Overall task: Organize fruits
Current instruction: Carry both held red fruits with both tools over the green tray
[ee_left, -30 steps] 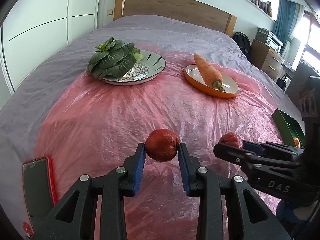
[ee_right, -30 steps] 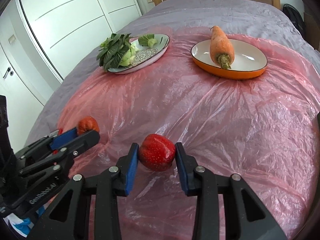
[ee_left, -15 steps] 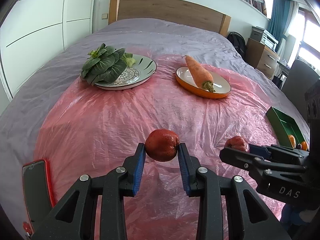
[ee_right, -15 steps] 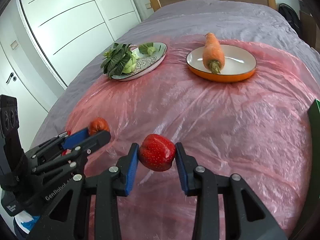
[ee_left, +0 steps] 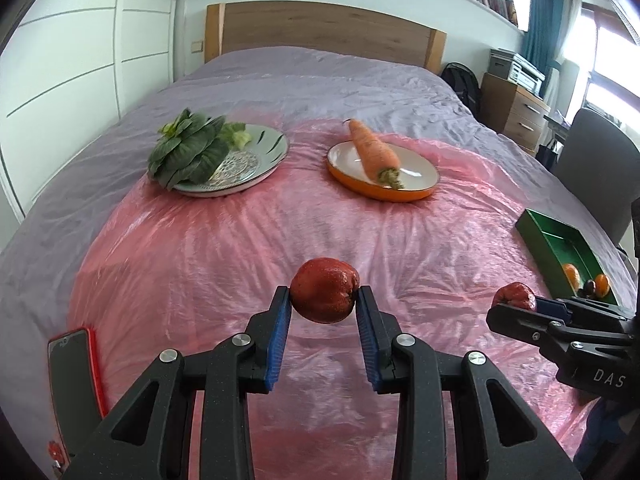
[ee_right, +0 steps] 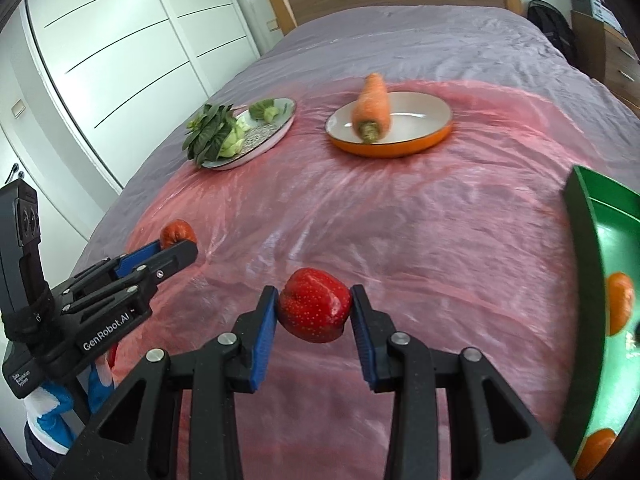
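Observation:
My left gripper [ee_left: 323,300] is shut on a dark red apple [ee_left: 324,295], held above the pink plastic sheet [ee_left: 224,248]. My right gripper [ee_right: 314,304] is shut on a bright red, speckled apple [ee_right: 314,305], also off the sheet. Each gripper shows in the other's view: the right one [ee_left: 516,300] at the right with its red apple [ee_left: 514,295], the left one [ee_right: 176,242] at the left with its dark apple [ee_right: 177,231]. A green tray [ee_right: 580,216] at the right edge holds orange fruits [ee_right: 619,302]; in the left wrist view the tray [ee_left: 536,236] also shows a small dark fruit [ee_left: 589,287].
At the back stand a patterned plate [ee_left: 264,160] with leafy greens [ee_left: 186,152] and an orange dish [ee_left: 380,194] with a carrot [ee_left: 374,151]. A red-cased phone [ee_left: 74,376] lies at the near left. White wardrobe doors [ee_right: 120,60] run along the left; a chair [ee_left: 596,172] stands at the right.
Both grippers have pulled back and risen a little with their apples still held. The plates look farther away, and the green tray has come into view at the right.

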Demonstrator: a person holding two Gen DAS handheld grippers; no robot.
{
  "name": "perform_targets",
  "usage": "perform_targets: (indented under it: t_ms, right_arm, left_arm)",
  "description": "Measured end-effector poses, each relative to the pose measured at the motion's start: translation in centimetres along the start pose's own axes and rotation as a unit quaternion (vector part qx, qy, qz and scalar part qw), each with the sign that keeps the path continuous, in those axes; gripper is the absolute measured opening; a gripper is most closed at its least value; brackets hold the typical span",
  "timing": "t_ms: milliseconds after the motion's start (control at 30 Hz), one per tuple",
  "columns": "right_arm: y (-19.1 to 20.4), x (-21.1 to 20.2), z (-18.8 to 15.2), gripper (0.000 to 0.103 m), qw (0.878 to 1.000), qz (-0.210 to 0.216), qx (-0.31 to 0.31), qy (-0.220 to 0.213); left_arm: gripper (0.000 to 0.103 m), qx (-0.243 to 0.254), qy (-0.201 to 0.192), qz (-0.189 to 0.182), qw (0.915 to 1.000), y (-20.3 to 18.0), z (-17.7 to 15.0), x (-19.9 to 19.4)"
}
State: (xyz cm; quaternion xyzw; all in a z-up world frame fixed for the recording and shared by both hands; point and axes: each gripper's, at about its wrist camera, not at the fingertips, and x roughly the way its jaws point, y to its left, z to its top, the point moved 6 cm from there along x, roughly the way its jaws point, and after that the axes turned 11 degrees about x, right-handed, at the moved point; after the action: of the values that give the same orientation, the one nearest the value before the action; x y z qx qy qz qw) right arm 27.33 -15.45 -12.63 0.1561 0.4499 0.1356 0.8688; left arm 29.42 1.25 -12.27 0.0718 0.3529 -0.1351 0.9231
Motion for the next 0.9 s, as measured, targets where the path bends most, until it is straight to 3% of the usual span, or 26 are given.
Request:
perform_targets:
  t_ms: [533, 900]
  right_arm:
    - [-6.5, -7.4, -0.1, 0.062, 0.998, -0.049, 0.023, -0.035]
    - [-11.6, -12.0, -0.7, 0.062, 0.995, -0.058, 0.052, -0.055]
  left_arm:
    - [0.029, 0.057, -0.029, -0.021, 0.9977, -7.7, 2.4, -4.2]
    - [0.029, 0.044, -0.006, -0.037, 0.9983, -12.2, 3.3, -5.3]
